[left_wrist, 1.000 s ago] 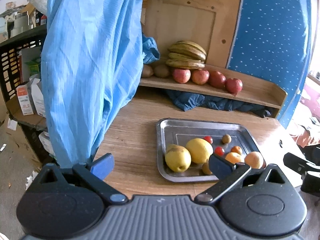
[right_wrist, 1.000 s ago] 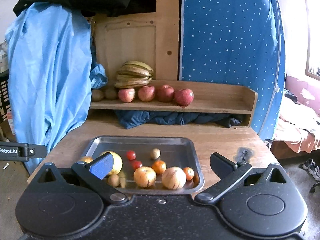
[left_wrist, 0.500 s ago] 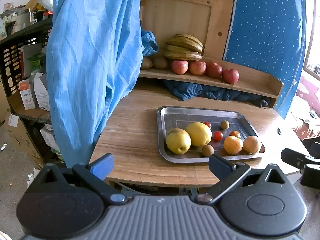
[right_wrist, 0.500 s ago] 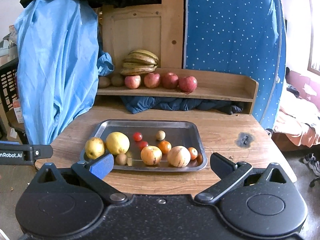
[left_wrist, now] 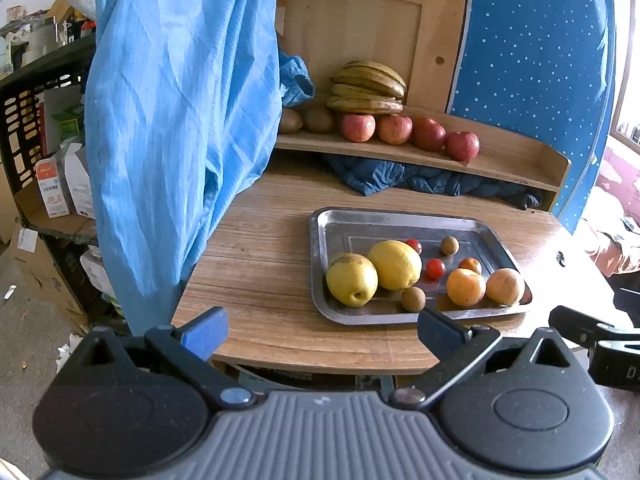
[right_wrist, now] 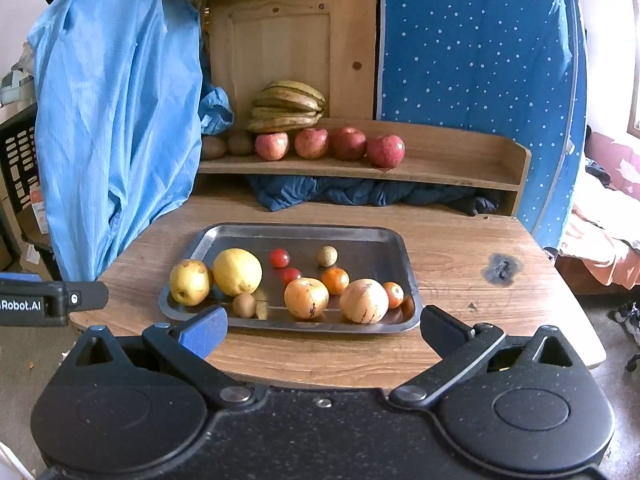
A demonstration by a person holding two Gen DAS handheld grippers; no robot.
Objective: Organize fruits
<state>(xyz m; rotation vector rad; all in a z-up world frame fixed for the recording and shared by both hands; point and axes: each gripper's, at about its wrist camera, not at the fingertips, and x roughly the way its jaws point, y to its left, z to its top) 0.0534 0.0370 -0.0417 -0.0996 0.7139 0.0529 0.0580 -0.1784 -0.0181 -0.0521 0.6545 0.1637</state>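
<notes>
A steel tray (right_wrist: 360, 236) (left_wrist: 320, 236) on the wooden table holds a yellow pear (right_wrist: 189, 281) (left_wrist: 352, 285), a lemon (right_wrist: 237, 271) (left_wrist: 395, 265), two pale orange fruits (right_wrist: 306, 298), small oranges, cherry tomatoes (right_wrist: 279, 258) and small brown fruits. On the wooden shelf (right_wrist: 460, 168) behind lie bananas (right_wrist: 289, 106) (left_wrist: 370, 88), several red apples (right_wrist: 349, 143) and kiwis. My left gripper (left_wrist: 320, 330) and my right gripper (right_wrist: 322, 330) both hang open and empty before the table's front edge, short of the tray.
A light blue cloth (left_wrist: 176, 120) hangs at the table's left side. Dark blue fabric (right_wrist: 360, 194) is bunched under the shelf. A black crate with boxes (left_wrist: 40, 140) stands at the far left. A blue dotted panel (right_wrist: 480, 60) rises at the right.
Both grippers have drawn back from the table and risen, so the tray now lies farther ahead and the table's front edge shows. Both stayed open.
</notes>
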